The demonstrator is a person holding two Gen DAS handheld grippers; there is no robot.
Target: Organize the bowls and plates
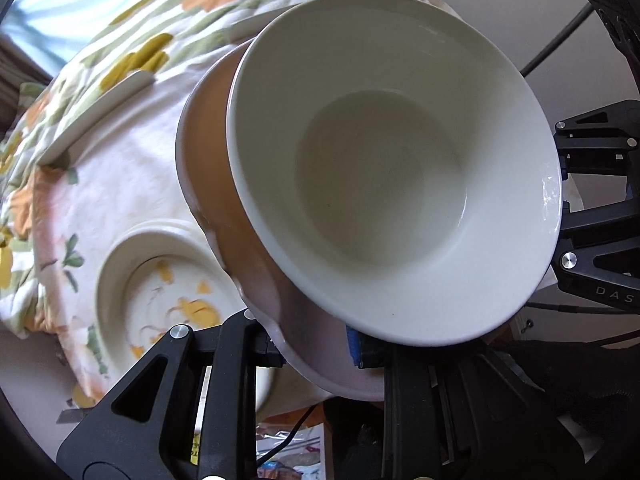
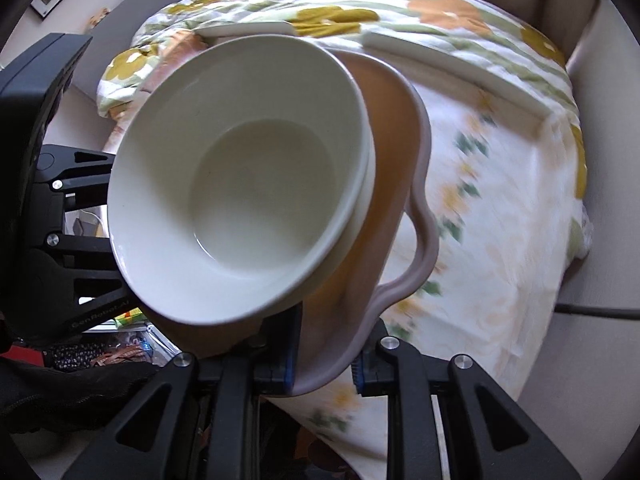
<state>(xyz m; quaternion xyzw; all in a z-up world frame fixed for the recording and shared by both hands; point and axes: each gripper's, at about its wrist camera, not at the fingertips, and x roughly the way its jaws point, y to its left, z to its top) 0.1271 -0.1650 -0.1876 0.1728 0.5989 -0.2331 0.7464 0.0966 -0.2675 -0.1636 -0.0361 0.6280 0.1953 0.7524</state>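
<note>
Both hand-held grippers grasp the same pink scalloped bowl, one on each side of its wavy rim.

Left hand-held gripper – fingers clenched on the rim at lower centre of the left wrist view, blue pad on the inner side. Right hand-held gripper – same grip at lower centre of the right wrist view, rim pinched between blue pads.

The pink bowl is lifted and tilted, its orange inside showing. A white bowl sits nested in it; in the right wrist view a second white rim shows just under the first, so it looks like two stacked white bowls.

Below is a desk covered with a floral cloth, in orange, yellow and green. On it:
- a floral bowl at lower left of the left wrist view, partly behind the gripper finger
- flat white plates toward the top of the right wrist view, well apart from the held stack

Background is slightly motion-blurred.
</note>
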